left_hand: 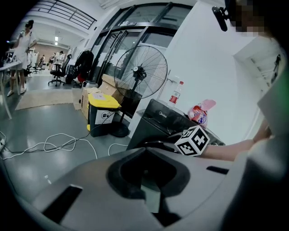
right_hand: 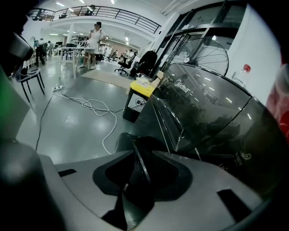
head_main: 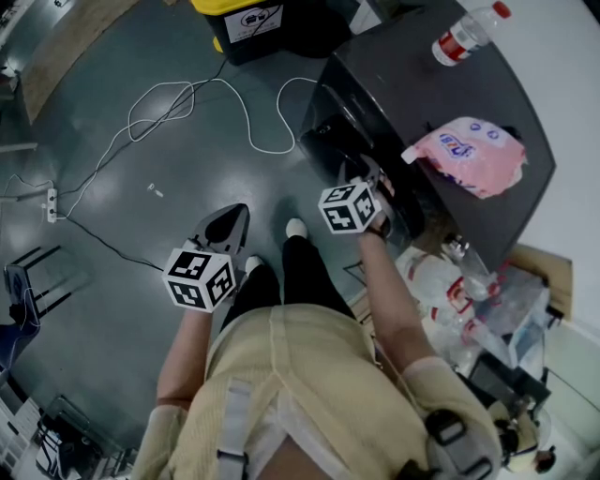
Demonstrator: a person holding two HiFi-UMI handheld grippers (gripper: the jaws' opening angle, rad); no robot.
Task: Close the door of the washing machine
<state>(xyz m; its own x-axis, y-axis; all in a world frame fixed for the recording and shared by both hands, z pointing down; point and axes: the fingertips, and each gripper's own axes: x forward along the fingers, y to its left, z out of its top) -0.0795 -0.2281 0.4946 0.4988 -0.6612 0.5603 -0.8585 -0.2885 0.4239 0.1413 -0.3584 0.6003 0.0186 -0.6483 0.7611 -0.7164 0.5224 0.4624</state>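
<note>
The dark washing machine (head_main: pixel 403 84) stands at the upper right, its round door (head_main: pixel 330 141) swung open toward the floor. My right gripper (head_main: pixel 371 174) is at the door's near edge. In the right gripper view the door's thin dark rim (right_hand: pixel 141 164) runs between the jaws of that gripper (right_hand: pixel 142 155), which are closed on it. My left gripper (head_main: pixel 240 214) hangs apart over the grey floor, left of the machine, its jaws together and empty. The left gripper view shows this gripper (left_hand: pixel 144 151) aimed toward the machine (left_hand: pixel 158 119) and the right gripper's marker cube (left_hand: pixel 194 140).
A pink detergent bag (head_main: pixel 469 155) and a plastic bottle (head_main: pixel 464 33) lie on the machine's top. A white cable (head_main: pixel 187 98) loops over the floor to a power strip (head_main: pixel 52 204). A yellow-lidded bin (head_main: pixel 246 23) stands behind; bags and bottles (head_main: pixel 469 291) crowd the right.
</note>
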